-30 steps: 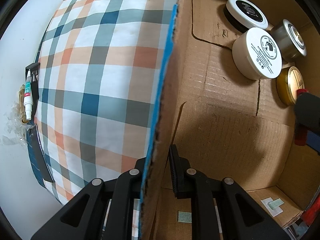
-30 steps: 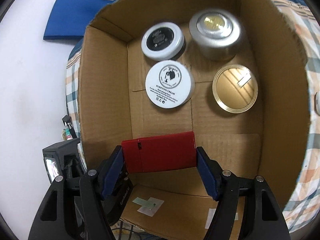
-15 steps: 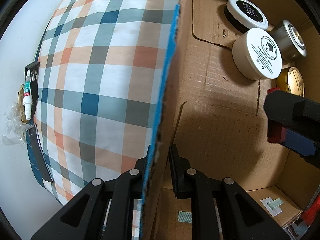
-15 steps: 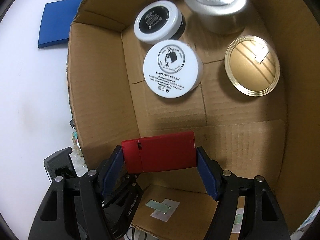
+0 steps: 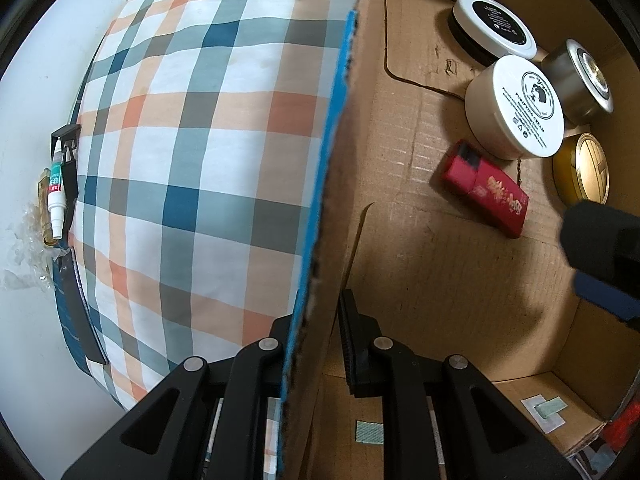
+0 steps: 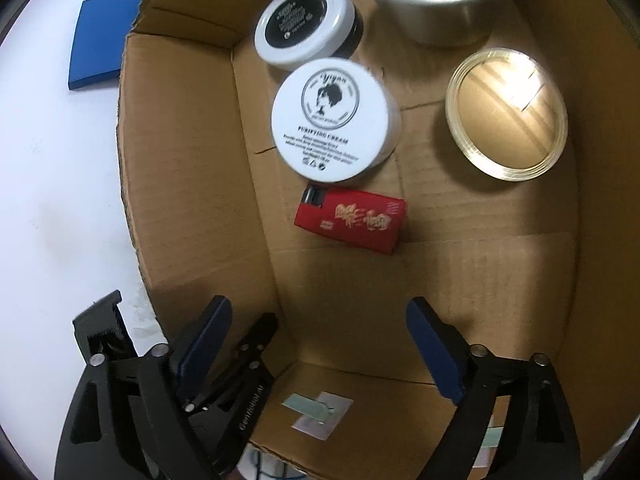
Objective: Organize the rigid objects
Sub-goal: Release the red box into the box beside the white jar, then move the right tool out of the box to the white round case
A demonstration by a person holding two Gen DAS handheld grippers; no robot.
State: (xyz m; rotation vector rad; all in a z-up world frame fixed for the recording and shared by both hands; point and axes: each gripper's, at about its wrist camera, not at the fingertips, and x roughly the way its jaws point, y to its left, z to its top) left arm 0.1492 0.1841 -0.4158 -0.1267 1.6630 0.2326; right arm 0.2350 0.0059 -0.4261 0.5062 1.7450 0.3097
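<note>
Right wrist view: the right tongs (image 6: 318,354) are opening, their blue pads spread far apart with nothing between them. Just ahead of them the red box (image 6: 350,220) lies flat on the floor of the cardboard box (image 6: 180,184). Right past the red box sits the white cream jar (image 6: 331,120), very close to it, maybe touching. Farther on are the black-topped jar (image 6: 306,24) and the silver tin (image 6: 434,4). The gold lid (image 6: 507,114) lies ahead and to the right.

In the left wrist view, the left tongs (image 5: 316,344) are pinching the side wall of the cardboard box, one finger outside and one inside. The checked cloth (image 5: 192,140) lies to their left, outside the box. The red box lies ahead and to the right, inside the box.
</note>
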